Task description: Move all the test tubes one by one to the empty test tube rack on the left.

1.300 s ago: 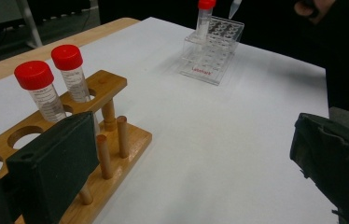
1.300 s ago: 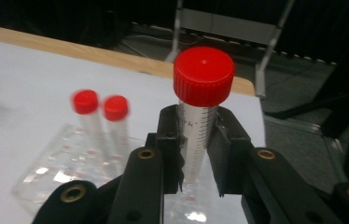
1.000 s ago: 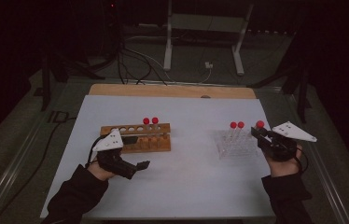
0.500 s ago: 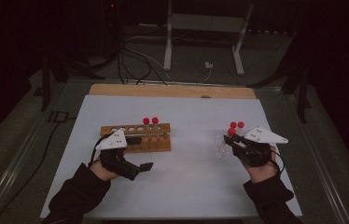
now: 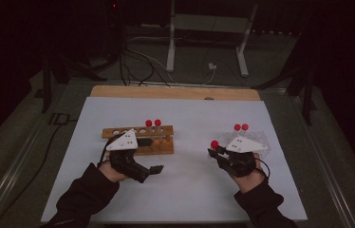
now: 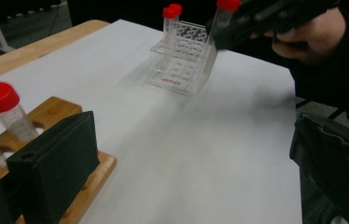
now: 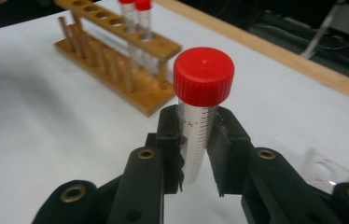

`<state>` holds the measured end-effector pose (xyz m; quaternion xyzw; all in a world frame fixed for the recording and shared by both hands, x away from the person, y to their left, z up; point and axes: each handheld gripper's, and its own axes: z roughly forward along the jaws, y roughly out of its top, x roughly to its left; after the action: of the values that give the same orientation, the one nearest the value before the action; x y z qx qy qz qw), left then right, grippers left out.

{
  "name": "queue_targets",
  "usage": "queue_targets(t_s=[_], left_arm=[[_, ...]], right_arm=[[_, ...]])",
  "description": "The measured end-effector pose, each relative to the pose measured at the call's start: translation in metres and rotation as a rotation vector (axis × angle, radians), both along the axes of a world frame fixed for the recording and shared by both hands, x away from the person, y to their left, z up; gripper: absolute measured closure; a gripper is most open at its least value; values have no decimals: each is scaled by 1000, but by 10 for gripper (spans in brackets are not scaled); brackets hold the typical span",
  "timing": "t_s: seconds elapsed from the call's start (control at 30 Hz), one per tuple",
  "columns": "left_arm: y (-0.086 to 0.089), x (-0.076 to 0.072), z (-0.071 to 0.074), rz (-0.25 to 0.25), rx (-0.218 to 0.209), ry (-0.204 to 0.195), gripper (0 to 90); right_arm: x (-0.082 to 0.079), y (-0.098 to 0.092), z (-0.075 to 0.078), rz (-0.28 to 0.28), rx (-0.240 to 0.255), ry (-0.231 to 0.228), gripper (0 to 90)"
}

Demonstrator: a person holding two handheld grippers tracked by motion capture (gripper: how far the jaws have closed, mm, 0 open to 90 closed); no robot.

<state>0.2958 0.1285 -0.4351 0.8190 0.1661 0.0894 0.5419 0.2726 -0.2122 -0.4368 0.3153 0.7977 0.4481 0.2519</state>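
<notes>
My right gripper (image 7: pixel 196 154) is shut on a clear graduated tube with a red cap (image 7: pixel 204 74), held upright above the white mat. In the high view this held tube (image 5: pixel 214 144) is left of the clear plastic rack (image 5: pixel 256 142), which holds two red-capped tubes (image 5: pixel 241 127). The wooden rack (image 5: pixel 140 140) stands at centre left with two red-capped tubes (image 5: pixel 153 123) in it. My left gripper (image 5: pixel 153 169) hovers just in front of the wooden rack, open, with nothing between its jaws (image 6: pixel 196 177). The right gripper (image 6: pixel 256 16) and its tube appear at the top of the left gripper view.
The white mat (image 5: pixel 185 199) covers the table, with a wooden strip (image 5: pixel 175 91) along its far edge. Behind the table are a metal stand (image 5: pixel 204 28) and loose cables (image 5: pixel 137 57) on the floor. The surroundings are dark.
My right gripper has carried the red-capped tube leftward and toward the person, away from the clear rack. The left gripper has edged slightly right, still open.
</notes>
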Motion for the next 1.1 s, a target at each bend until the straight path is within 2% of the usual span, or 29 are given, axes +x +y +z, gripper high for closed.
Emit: queue_targets(t_s=[0.37, 0.63, 0.83, 1.03, 1.1], left_arm=[[-21, 1, 7, -53, -2, -6, 37], [-37, 1, 6, -92, -12, -5, 69], [-47, 1, 6, -108, -9, -7, 150], [-56, 0, 3, -120, 3, -9, 177], [-59, 0, 1, -118, 4, -11, 221]], right_arm=[[-5, 27, -16, 93, -41, 55, 748], [-9, 42, -22, 142, -49, 77, 749], [-12, 47, -21, 169, -48, 78, 748], [-13, 50, -21, 182, -39, 85, 748], [-14, 51, -21, 181, -43, 83, 748]])
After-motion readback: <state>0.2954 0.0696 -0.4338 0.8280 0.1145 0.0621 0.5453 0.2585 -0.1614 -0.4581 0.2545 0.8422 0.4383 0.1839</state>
